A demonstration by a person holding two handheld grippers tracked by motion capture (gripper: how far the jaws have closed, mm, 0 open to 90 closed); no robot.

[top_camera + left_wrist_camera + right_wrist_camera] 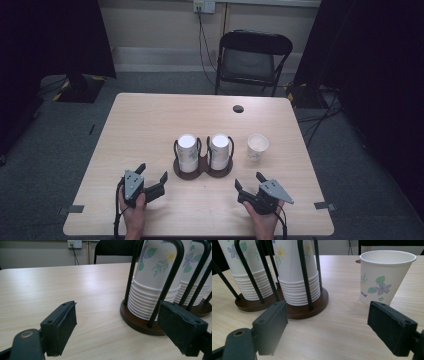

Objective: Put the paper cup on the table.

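Observation:
A dark wooden holder (203, 169) with black wire loops stands mid-table, holding two stacks of upside-down flowered paper cups: the left stack (187, 152) and the right stack (219, 150). A single flowered cup (257, 146) stands upright just right of it, also close in the right gripper view (384, 277). My left gripper (153, 175) rests open near the front edge, left of the holder (140, 322). My right gripper (248, 181) rests open at the front right, with the holder (294, 307) and the single cup beyond its jaws. Both grippers hold nothing.
The light wood table (145, 125) has a round cable hole (238, 108) near its far edge. A black folding chair (252, 60) stands behind the table. Tape marks (325, 205) sit at the front corners.

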